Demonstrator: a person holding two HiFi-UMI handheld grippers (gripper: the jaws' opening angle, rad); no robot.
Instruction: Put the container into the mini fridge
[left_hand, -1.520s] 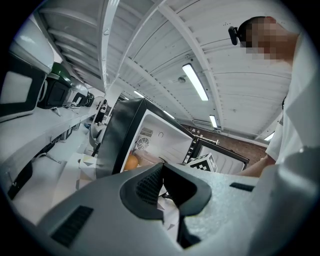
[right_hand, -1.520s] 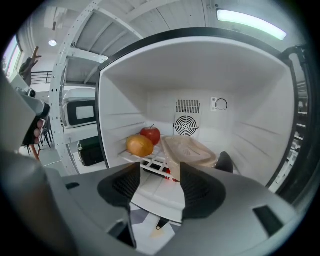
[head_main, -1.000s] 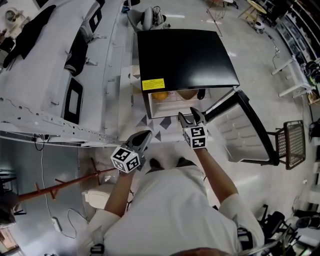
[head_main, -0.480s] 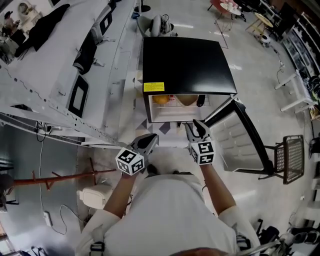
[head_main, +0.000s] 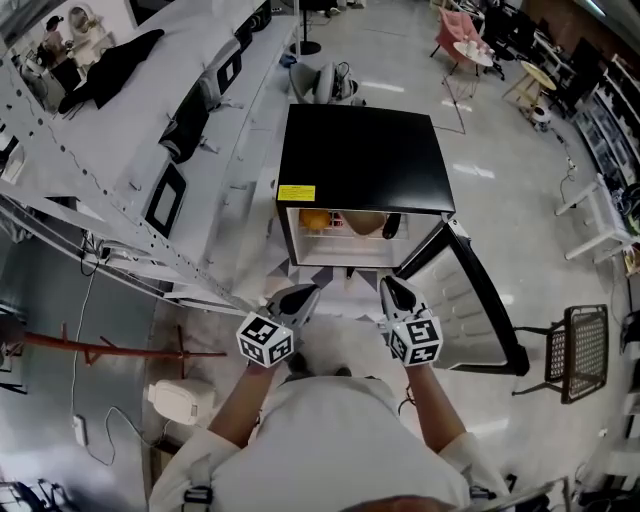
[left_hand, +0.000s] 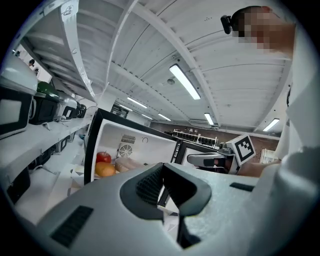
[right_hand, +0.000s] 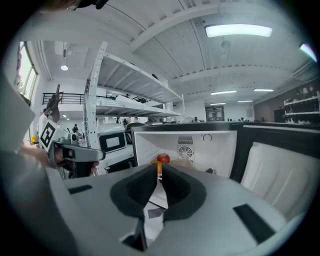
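fridge: mini fridge (head_main: 360, 160) stands on the floor with its door (head_main: 470, 310) swung wide to its right, I'd say so the shelf can be reached
container: I take the tan rounded thing (head_main: 365, 222) on the fridge's shelf to be the container, though I'm not certain; it lies inside the fridge between the orange (head_main: 314, 220) and a dark item (head_main: 392, 225), so the placing looks done to me
left hand-held gripper (head_main: 300, 297): just in front of the fridge's mouth and outside it, jaws together, nothing in them
right hand-held gripper (head_main: 393, 292): also in front of the fridge's mouth, on the door side; its jaws have just been closing and now nearly meet on nothing
why: both are empty and clear of the fridge's opening, which I read as hands freed after a drop-off
next: I'd guess the door gets shut, since the right one is nearest it
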